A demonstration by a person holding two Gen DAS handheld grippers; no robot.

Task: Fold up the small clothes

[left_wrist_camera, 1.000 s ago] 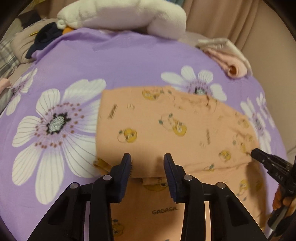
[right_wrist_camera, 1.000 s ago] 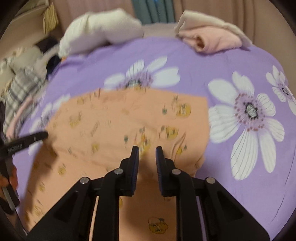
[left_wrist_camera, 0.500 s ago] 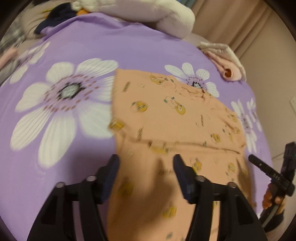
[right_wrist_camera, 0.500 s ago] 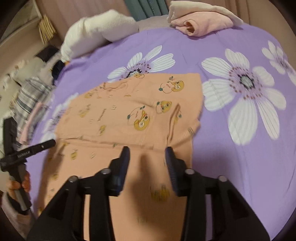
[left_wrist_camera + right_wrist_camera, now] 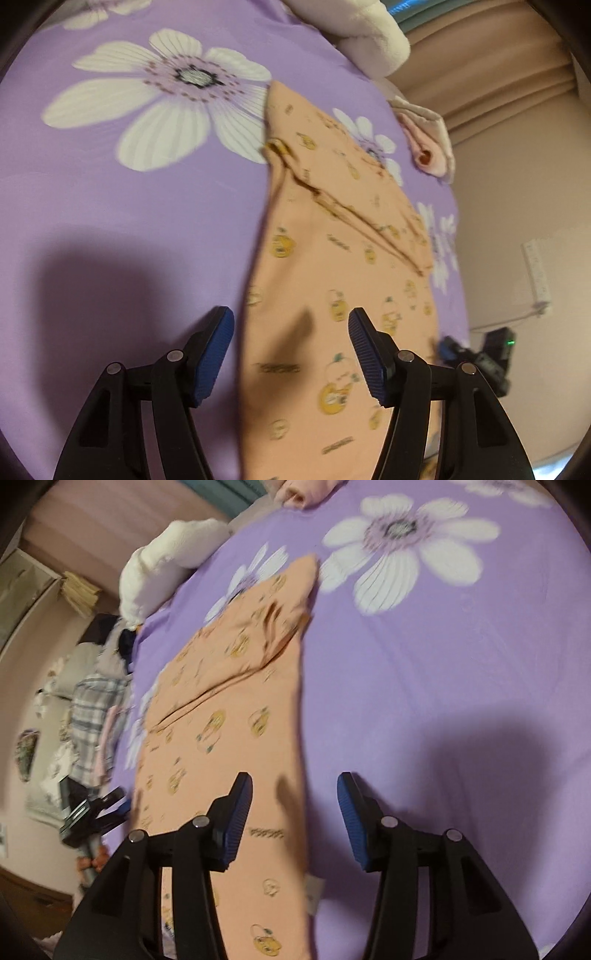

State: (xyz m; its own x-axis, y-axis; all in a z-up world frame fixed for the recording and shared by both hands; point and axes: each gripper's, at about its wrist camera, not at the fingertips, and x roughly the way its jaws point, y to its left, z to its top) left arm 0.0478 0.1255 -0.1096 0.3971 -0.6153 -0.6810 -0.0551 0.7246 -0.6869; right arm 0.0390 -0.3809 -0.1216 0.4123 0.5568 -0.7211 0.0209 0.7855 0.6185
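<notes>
An orange garment (image 5: 332, 280) with yellow cartoon prints lies flat on the purple flowered bedspread (image 5: 129, 221), its far part folded back over itself. My left gripper (image 5: 291, 350) is open and empty, straddling the garment's left edge near its near end. In the right wrist view the same garment (image 5: 229, 731) runs up the middle left. My right gripper (image 5: 295, 819) is open and empty over the garment's right edge. The right gripper shows at the left view's right edge (image 5: 476, 354); the left gripper shows at the right view's left edge (image 5: 96, 812).
A white plush pillow (image 5: 369, 40) and folded pink clothes (image 5: 428, 147) lie at the bed's far end. A pile of plaid and dark clothes (image 5: 92, 701) sits beyond the bed's left side. A wall with a power strip (image 5: 535, 269) is to the right.
Both grippers have pulled back toward the garment's near end and swung outward to its side edges. Both jaws have opened wider. The folded-over far part stays where it lay.
</notes>
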